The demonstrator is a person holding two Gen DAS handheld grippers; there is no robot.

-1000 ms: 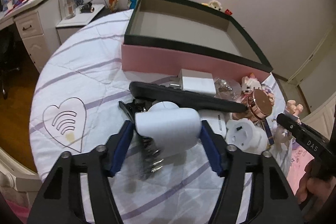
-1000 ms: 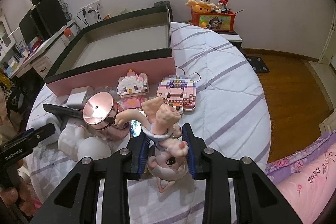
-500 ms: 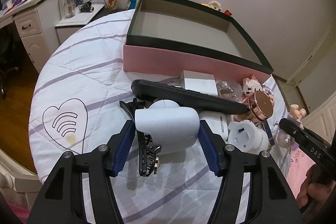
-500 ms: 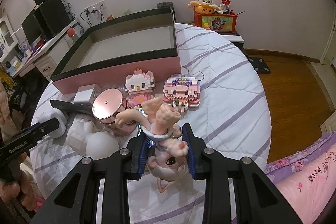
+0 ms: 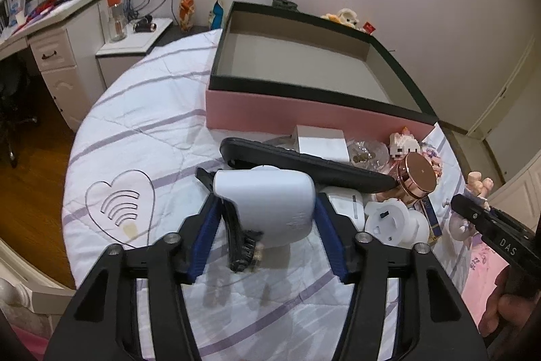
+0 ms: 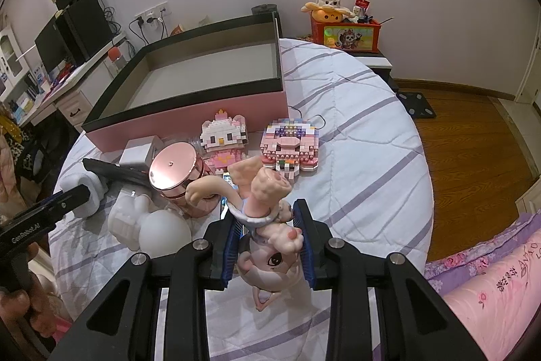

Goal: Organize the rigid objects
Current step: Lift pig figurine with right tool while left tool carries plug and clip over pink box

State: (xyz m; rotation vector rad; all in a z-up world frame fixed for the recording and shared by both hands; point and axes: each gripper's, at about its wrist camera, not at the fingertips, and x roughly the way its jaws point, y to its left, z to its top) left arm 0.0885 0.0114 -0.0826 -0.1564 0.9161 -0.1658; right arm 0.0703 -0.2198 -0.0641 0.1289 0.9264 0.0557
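A: Where's the left tool (image 5: 265,225) at rn?

B: Just short of the pink box (image 5: 304,115), on the near side. Its jaws have just been closing in on the white gadget (image 5: 267,202), which sits btwn the blue pads. The pads look hard against its flanks, so I'd call it pinched. The gadget's long axis runs across the jaws, roughly parallel to the box's near wall.

A: Anything tangled w/ it?

B: A black hair clip (image 5: 238,242) lies under its near end, touching or nearly, can't tell which. The black remote (image 5: 304,163) lies btwn the gadget and the box, same long axis as the wall.

A: And the right tool (image 6: 270,232)?

B: Pressed together on the pink figurine (image 6: 270,246), head-down, legs up toward the box. It's nearer the box's right corner; the left tool is nearer the middle of the near wall.

A: So what does the next move turn on?

B: IMO the box lies straight ahead of both tools, interior empty, so lots of room inside. The near wall's black rim stands above the pile, so each load prob needs lifting over it.

A: Risks?

B: The rose-gold jar (image 6: 175,171) and the block cat (image 6: 225,137) stand btwn the figurine and the box; a low carry could clip them. To the box's right, the bed (image 6: 372,131) is bare.
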